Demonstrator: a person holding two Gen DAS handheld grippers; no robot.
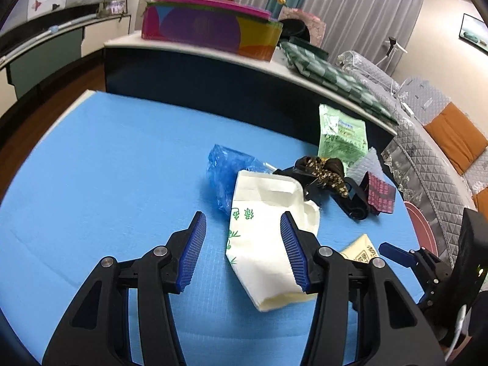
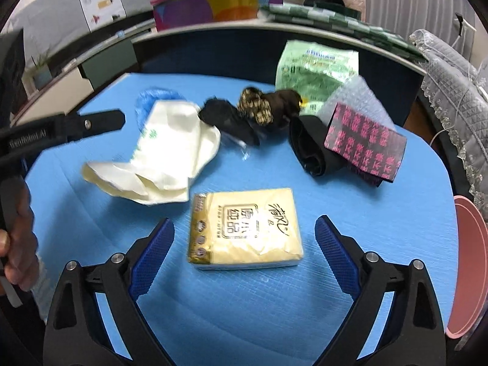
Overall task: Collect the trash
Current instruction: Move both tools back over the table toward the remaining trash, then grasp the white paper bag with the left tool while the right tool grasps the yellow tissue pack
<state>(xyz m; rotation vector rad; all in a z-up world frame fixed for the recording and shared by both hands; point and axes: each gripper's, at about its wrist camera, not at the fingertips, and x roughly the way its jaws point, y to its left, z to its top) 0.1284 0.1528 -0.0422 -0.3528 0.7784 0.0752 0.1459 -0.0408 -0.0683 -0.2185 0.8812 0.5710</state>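
Note:
My left gripper (image 1: pixel 243 228) is open, its jaws on either side of the near end of a cream plastic bag (image 1: pixel 265 241) lying on the blue mat. The bag also shows in the right wrist view (image 2: pixel 170 155). My right gripper (image 2: pixel 244 238) is open around a yellow tissue pack (image 2: pixel 244 231), which shows at the edge of the left wrist view (image 1: pixel 360 251). Behind lie a blue plastic bag (image 1: pixel 225 170), a green wrapper (image 2: pixel 317 70), a black and gold crumpled wrapper (image 2: pixel 259 106), and a black and pink packet (image 2: pixel 363 143).
The blue mat (image 1: pixel 106 167) covers the table. A pink bin rim (image 2: pixel 466 268) sits at the table's right edge. A bubble wrap piece (image 2: pixel 350 100) lies by the green wrapper. A shelf behind holds a colourful box (image 1: pixel 210 30) and green checked cloth (image 1: pixel 332 79).

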